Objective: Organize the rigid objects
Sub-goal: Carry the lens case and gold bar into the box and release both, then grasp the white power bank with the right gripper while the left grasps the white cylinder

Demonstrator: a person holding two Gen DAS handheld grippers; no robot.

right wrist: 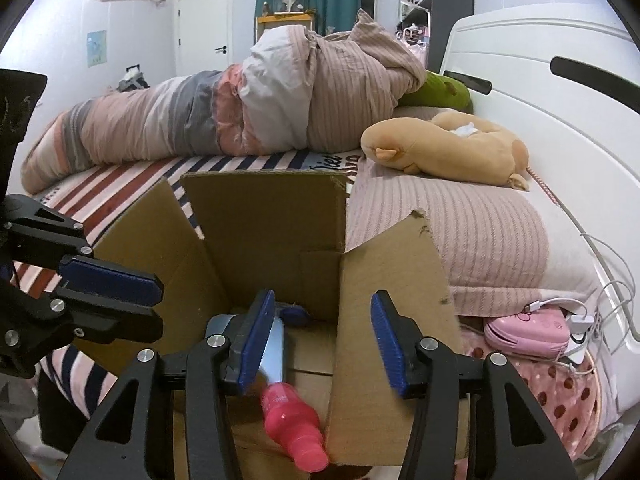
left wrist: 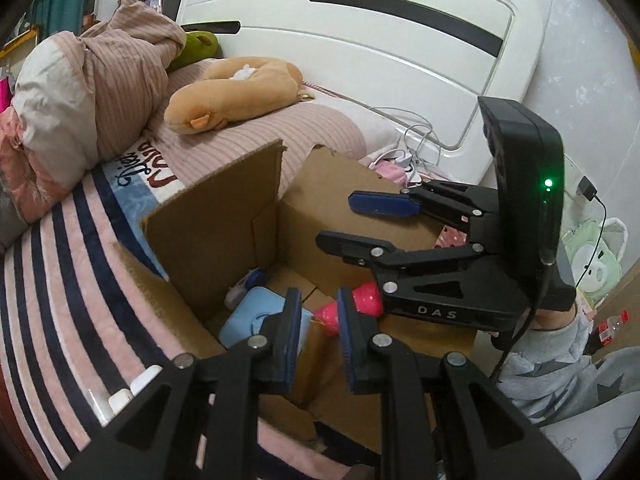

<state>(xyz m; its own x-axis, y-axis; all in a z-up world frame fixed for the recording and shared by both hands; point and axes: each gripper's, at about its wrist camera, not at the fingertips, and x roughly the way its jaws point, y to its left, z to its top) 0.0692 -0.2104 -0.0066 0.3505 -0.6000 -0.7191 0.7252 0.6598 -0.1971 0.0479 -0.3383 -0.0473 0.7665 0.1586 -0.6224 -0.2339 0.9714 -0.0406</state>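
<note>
Pink plastic bottle [right wrist: 294, 424] lies in the cardboard box [right wrist: 264, 220] by its near wall, prob light, stiff, slick — grab mid-body; both tools, left [left wrist: 318, 340] & right [right wrist: 320, 344], gape apart, holding nothing.

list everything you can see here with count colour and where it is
cardboard box: 1, brown, open on the bed
bottle: 1, pink, lying inside the box
case: 1, light blue, inside the box
small item: 1, blue and white, box's far corner
plush toy: 1, tan, on the bed
duvet: 1, pink and grey, bunched along the bed
pouch: 1, pink, by the headboard
left tool: 1, black with blue pads, open over the box
right tool: 1, black with blue pads, open over the box
</note>
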